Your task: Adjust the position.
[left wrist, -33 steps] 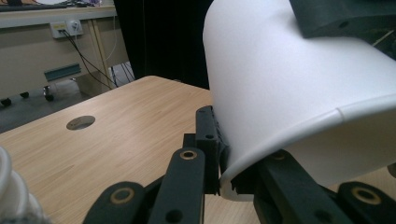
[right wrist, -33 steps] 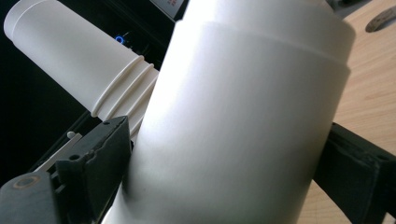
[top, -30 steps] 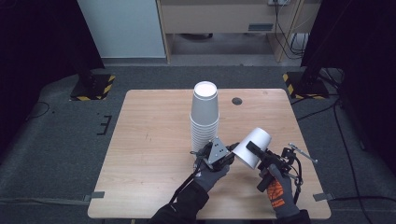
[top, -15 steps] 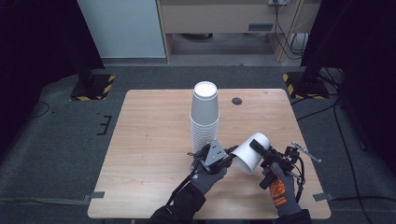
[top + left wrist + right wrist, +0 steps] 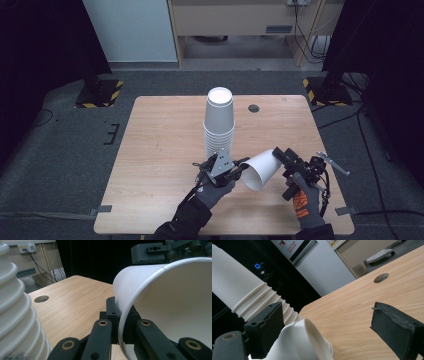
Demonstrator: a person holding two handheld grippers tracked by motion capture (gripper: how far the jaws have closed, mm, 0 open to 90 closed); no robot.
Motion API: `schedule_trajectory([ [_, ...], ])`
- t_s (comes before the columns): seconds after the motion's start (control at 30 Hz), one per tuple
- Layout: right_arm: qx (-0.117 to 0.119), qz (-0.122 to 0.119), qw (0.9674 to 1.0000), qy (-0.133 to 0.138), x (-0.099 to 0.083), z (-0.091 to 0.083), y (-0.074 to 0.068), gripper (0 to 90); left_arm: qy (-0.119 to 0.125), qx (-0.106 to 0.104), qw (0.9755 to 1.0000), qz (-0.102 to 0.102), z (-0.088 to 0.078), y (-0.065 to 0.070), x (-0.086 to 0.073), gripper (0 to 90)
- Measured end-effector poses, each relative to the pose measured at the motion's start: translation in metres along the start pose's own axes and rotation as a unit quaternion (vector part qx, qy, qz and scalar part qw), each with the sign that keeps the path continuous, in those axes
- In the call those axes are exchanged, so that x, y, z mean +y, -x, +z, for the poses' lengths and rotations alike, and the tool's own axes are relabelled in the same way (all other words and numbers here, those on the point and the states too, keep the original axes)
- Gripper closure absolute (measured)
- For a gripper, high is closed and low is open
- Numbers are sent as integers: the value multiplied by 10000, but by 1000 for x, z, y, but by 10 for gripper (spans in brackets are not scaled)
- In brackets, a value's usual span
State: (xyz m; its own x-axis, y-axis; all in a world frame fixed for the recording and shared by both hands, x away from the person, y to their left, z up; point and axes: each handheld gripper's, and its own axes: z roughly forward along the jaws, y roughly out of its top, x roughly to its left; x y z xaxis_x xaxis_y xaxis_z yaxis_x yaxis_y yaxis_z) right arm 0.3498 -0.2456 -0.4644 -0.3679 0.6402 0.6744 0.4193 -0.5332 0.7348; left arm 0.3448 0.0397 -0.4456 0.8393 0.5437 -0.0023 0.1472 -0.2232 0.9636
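Note:
A single white paper cup [image 5: 261,169] hangs tilted on its side above the table's front, mouth toward my left gripper [image 5: 241,165]. That gripper is shut on the cup's rim [image 5: 119,322], one jaw inside the mouth and one outside. My right gripper [image 5: 282,170] stands open around the cup's base [image 5: 304,340], its jaws wide apart; the base lies close to the left jaw and far from the right one. A tall stack of white cups [image 5: 219,120] stands upside down at mid-table, just behind the left gripper, and rises beside it as the stack [image 5: 15,315].
The wooden table [image 5: 160,150] has a round cable hole [image 5: 254,108] at the back right, the same hole [image 5: 381,277] lying beyond the right gripper. A black post with striped feet [image 5: 325,87] stands off the far right corner.
The cup and both grippers have drifted slightly left and toward the table's near edge. The left gripper has kept its pinch on the rim.

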Motion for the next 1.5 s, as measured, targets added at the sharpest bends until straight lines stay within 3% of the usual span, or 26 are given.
schedule_trajectory([
  [0.1, -48, -46, 10000, 41, 3, -2, 1, 119, -67, -23, 10000, -30, -5, -3, 0, 854],
  [0.33, -271, -462, 9986, 14, 8, -4, 3, 120, -150, -100, 9998, -11, -17, -5, 0, 858],
  [0.67, -629, -1089, 9920, -101, 14, -7, 6, 119, -197, -46, 9996, -185, -35, -14, -8, 862],
  [0.8, -796, -1416, 9865, -210, 14, -6, 5, 120, -225, -12, 9995, -242, -42, -18, -13, 865],
  [1.07, -1076, -2065, 9713, -483, 10, -3, 5, 121, -236, -39, 9991, -342, -53, -22, -18, 866],
  [1.2, -1148, -2270, 9652, -600, 9, -3, 5, 122, -281, -77, 9990, -352, -59, -24, -22, 866],
  [1.5, -1266, -2496, 9569, -771, 6, -4, 9, 129, -397, -32, 9980, -500, -74, -31, -34, 866],
])
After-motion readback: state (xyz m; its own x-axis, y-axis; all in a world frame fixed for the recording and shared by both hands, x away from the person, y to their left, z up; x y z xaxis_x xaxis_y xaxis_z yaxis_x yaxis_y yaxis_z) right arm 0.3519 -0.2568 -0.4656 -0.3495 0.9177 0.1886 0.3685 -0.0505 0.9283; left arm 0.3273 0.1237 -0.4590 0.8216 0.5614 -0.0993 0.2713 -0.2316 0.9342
